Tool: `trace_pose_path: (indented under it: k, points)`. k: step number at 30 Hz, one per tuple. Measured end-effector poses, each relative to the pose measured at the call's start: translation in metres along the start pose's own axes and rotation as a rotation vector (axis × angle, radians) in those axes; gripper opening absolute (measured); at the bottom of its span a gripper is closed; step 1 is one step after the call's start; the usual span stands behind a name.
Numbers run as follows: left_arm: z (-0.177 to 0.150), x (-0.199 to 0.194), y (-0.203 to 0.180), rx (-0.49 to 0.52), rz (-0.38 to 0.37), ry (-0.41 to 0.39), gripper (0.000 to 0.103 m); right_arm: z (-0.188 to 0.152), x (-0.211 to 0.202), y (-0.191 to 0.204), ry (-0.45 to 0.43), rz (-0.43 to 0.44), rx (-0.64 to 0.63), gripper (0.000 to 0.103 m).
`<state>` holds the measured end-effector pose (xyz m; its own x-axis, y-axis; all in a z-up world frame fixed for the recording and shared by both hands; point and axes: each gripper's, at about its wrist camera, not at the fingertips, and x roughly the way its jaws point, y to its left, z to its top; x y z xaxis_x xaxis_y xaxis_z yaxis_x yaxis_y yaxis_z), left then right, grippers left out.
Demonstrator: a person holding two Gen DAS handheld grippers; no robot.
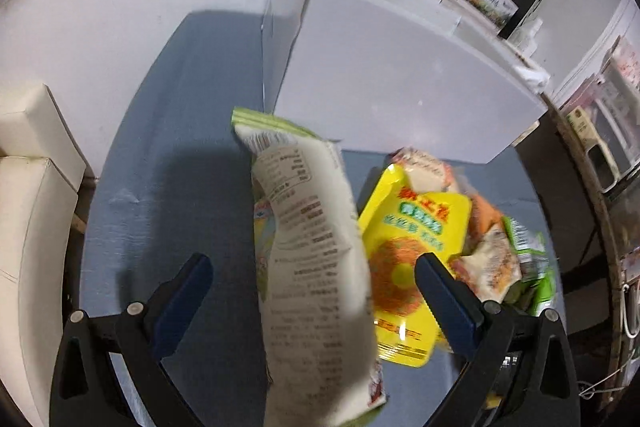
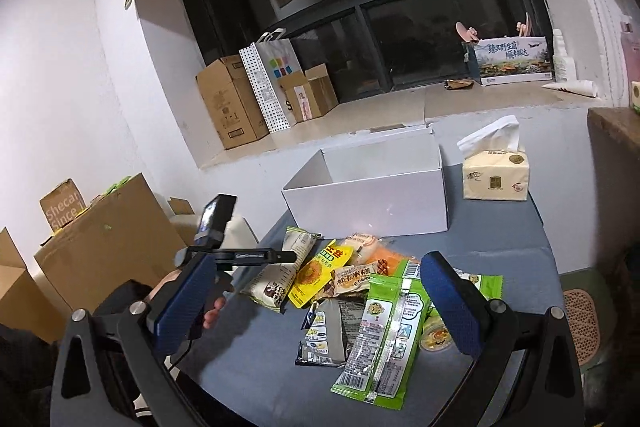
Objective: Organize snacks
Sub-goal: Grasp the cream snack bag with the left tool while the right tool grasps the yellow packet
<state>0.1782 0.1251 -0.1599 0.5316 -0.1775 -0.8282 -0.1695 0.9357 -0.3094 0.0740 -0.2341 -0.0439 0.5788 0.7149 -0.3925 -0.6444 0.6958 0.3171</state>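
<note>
A pile of snack packets lies on the blue-grey table. In the left wrist view my left gripper is open around a long white packet with a green end, not touching it. A yellow sunflower packet lies to its right. An open white box stands behind the pile; it also shows in the left wrist view. My right gripper is open above a green packet and a dark packet. The left gripper's body shows at the pile's left.
A tissue pack stands right of the box. Cardboard boxes stand off the table's left side. More cartons and a paper bag sit on the window ledge. A white cushioned seat is left of the table.
</note>
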Motion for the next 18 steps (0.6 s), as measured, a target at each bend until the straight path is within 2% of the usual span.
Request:
trace_pose_path:
  k: [1,2,3,6,9,12,18]
  points:
    - [-0.002,0.004,-0.001,0.006,-0.016,0.012,0.081,0.0,0.001,0.0,0.003,-0.004,-0.001,0.103]
    - [-0.003,0.006,-0.002,0.011,-0.015,0.021,0.062,-0.001,0.001,0.001,0.006,-0.008,-0.001,0.103]
    - [-0.004,0.005,-0.005,0.033,0.017,0.011,0.056,-0.001,0.003,0.001,0.012,-0.012,-0.002,0.103]
    - [-0.005,-0.004,-0.01,0.061,0.021,-0.006,0.043,-0.002,0.005,0.003,0.022,-0.014,-0.011,0.103]
    - [-0.011,-0.025,-0.014,0.084,0.029,-0.063,0.04,-0.003,0.011,0.005,0.035,-0.011,-0.021,0.103]
    - [-0.024,-0.061,-0.02,0.113,0.022,-0.156,0.04,-0.004,0.03,0.007,0.09,-0.048,-0.049,0.103]
    - [-0.047,-0.13,-0.023,0.15,-0.011,-0.3,0.04,-0.007,0.117,0.013,0.317,-0.058,-0.124,0.103]
